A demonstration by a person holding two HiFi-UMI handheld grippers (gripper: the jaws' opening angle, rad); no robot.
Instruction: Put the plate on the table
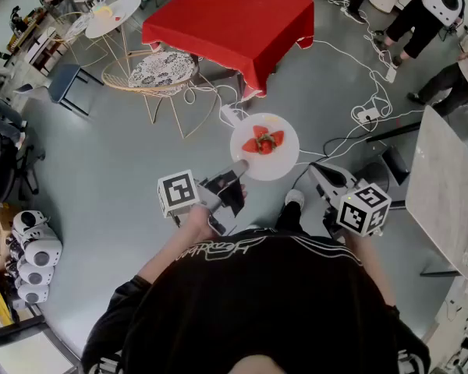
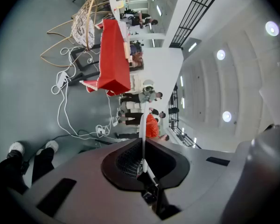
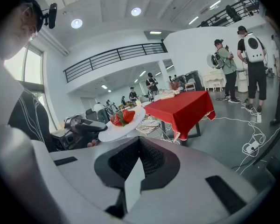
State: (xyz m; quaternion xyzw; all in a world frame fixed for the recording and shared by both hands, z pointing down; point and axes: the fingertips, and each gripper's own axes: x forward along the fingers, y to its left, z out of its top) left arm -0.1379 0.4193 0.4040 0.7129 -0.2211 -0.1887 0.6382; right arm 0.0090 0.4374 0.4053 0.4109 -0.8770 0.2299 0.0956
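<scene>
At the lower centre-left of the head view, our left gripper [image 1: 238,170] is pinched on the near rim of the white plate [image 1: 285,162]. The plate hangs level in the air above the grey floor [image 1: 125,154], with strawberries [image 1: 264,141] piled at its middle. In the left gripper view the rim [image 2: 142,125] runs edge-on between the closed jaws.

The plate is well apart from the red table [image 1: 234,22] at the upper centre, so we judge that the carry is the step in hand. Gripped at one edge, the far side can droop. We want a firm pinch, a level wrist and a slow walk so the fruit does not roll. On arrival we lower the plate flat onto the cloth, away from its edge, and only then let go.

Further right, our right gripper [image 1: 321,176] is pressed together with nothing in it. It could go under the far rim as support.

At the right, a power strip [image 1: 366,115] and its cables lie on the floor, so we mind our feet.
</scene>
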